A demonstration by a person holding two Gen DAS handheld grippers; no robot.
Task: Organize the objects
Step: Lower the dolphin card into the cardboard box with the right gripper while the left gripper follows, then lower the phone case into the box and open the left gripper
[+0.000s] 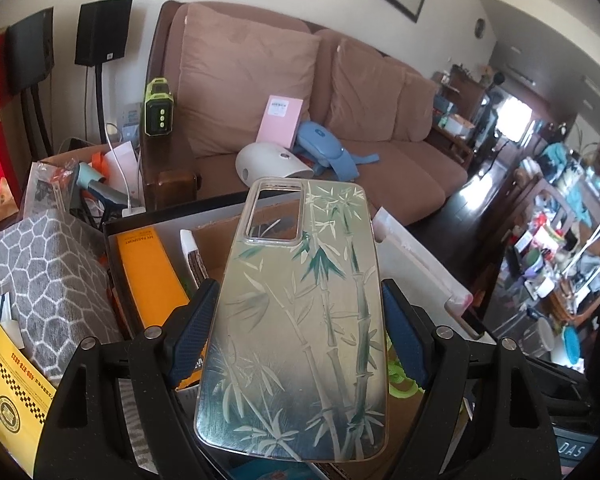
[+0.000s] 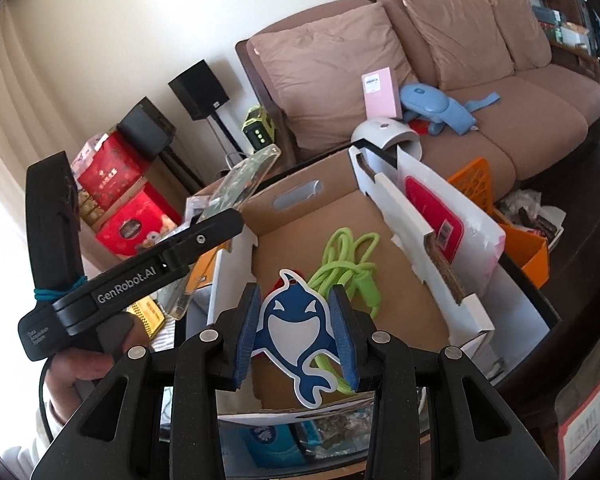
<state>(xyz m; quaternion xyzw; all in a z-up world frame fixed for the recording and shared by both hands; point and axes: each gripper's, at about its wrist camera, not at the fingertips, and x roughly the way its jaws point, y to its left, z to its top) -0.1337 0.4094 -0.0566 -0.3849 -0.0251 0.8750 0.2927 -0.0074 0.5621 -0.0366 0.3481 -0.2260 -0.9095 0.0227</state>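
Sofa (image 2: 500,92) behind, cardboard box (image 2: 340,216), green cord (image 2: 348,264)

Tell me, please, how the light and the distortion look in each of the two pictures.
Left wrist view: strong fisheye bend, dark corners; glare from the bright window on the dark floor; phone case sharp with a soft sheen. Right wrist view: same bending; daylight washes out the curtain; whale tag and green rope evenly lit and sharp.

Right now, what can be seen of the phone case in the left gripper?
The phone case is a thin, clear-edged shell printed with green and white bamboo on a silvery ground, empty, with an open camera cutout at its far end. The left gripper pinches its long sides between blue pads, holding it tilted above the cardboard box.
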